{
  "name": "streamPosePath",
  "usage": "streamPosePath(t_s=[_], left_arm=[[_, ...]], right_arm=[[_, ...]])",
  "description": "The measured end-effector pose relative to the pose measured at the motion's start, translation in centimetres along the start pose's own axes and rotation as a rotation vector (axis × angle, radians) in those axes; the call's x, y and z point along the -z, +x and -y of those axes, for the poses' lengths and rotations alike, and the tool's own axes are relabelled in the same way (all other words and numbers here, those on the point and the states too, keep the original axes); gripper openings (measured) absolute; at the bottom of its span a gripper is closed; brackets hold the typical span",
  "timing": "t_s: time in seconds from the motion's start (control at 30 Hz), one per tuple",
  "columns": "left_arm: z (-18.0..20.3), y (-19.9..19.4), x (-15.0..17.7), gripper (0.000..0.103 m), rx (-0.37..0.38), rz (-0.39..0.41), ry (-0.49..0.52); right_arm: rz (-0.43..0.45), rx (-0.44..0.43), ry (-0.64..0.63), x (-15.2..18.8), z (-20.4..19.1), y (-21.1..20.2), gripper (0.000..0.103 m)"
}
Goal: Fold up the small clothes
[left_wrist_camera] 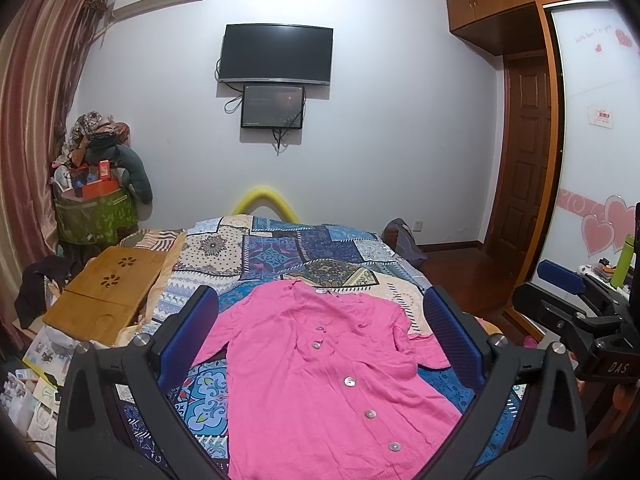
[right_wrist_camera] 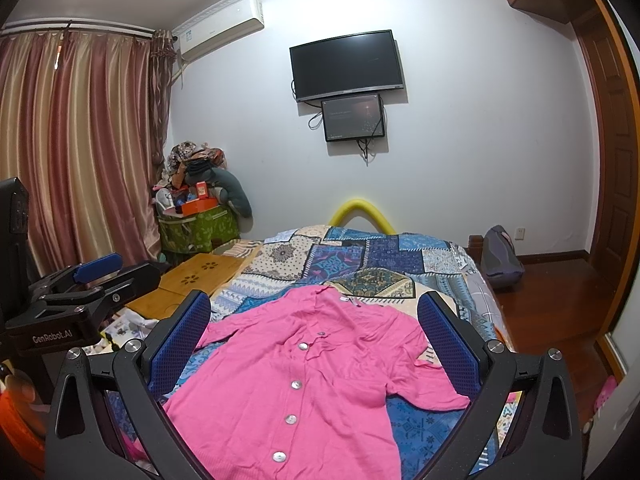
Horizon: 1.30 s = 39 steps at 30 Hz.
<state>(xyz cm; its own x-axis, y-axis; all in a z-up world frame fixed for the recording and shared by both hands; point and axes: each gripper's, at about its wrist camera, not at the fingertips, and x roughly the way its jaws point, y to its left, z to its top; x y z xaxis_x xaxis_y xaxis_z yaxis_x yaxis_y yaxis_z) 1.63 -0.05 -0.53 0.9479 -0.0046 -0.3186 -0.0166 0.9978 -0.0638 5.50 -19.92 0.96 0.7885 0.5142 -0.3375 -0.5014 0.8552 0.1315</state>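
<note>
A small pink buttoned cardigan (left_wrist_camera: 320,372) lies spread flat, front up, on the patchwork bedspread (left_wrist_camera: 280,252). It also shows in the right wrist view (right_wrist_camera: 304,364). My left gripper (left_wrist_camera: 320,320) is open and empty, held above the cardigan with its blue pads (left_wrist_camera: 188,332) wide apart. My right gripper (right_wrist_camera: 314,324) is open and empty too, above the cardigan. Each gripper shows at the edge of the other's view: the right one (left_wrist_camera: 576,300), the left one (right_wrist_camera: 92,276).
A bamboo lap tray (left_wrist_camera: 108,292) lies on the bed's left side. A pile of clothes and boxes (left_wrist_camera: 96,184) stands in the far left corner by the curtain (right_wrist_camera: 76,152). A bag (right_wrist_camera: 500,256) sits on the wooden floor at right. A wardrobe (left_wrist_camera: 592,160) stands at right.
</note>
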Motion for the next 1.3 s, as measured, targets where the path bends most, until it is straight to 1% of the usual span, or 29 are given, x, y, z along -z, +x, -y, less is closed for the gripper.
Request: streamPosePath(t_s=[0.23,0.43,0.6,0.67,0.73,0.8,0.87,1.0,1.03,1.1,1.13,1.2,1.23,1.3], left_arm=[[-0.2,0.5,0.0,0.103,-0.004,-0.006,-0.002],[-0.3,1.2,0.0,0.103,0.003,-0.019,0.008],[-0.8,3.1,-0.6,0.103,0.005,-0.042,0.010],[-1.4,4.5,-1.0,0.103,0.011,-0.058,0.005],[-2.0,6.0,-1.4,0.103,0.002,-0.070,0.009],[-2.6,8.0,-2.0,0.103,-0.023,-0.089,0.022],[-3.4,10.2,-2.5,0.103,-0.025,-0.120,0.024],[-6.1,15.9,-2.8,0.103,-0.029,-0.219,0.009],[-6.7,17.2,-2.8,0.103,-0.041,-0.240,0.008],[-8.0,20.0,-2.4,0.097,-0.066,-0.290,0.012],[-8.8,21.7,-2.0,0.095,-0.078,-0.322,0.011],[-10.3,24.8,-1.3,0.085,-0.094,-0.386,0.006],[-11.2,26.5,-0.7,0.083,-0.102,-0.422,-0.002],[-12.8,29.4,0.3,0.076,-0.120,-0.480,-0.022]], right_arm=[[-0.005,0.001,0.000,0.2,0.3,0.3,0.103],[-0.023,-0.003,0.000,0.1,0.6,1.6,0.103],[-0.043,0.005,-0.005,-0.5,1.5,3.3,0.103],[-0.051,0.008,-0.009,-0.7,2.0,4.2,0.103],[-0.070,0.019,-0.017,-0.8,2.7,5.6,0.103],[-0.086,0.027,-0.021,-0.9,3.6,6.7,0.103],[-0.115,0.039,-0.017,-0.9,4.7,8.4,0.103],[-0.169,0.051,0.004,-0.5,7.2,11.6,0.103],[-0.182,0.054,0.008,-0.4,7.5,12.2,0.103],[-0.220,0.062,0.017,0.0,8.5,13.9,0.100],[-0.246,0.069,0.022,0.4,9.3,15.1,0.096],[-0.295,0.070,0.034,0.9,10.2,16.7,0.092],[-0.321,0.065,0.044,1.3,10.8,17.7,0.091],[-0.365,0.064,0.063,2.0,11.8,19.4,0.087]])
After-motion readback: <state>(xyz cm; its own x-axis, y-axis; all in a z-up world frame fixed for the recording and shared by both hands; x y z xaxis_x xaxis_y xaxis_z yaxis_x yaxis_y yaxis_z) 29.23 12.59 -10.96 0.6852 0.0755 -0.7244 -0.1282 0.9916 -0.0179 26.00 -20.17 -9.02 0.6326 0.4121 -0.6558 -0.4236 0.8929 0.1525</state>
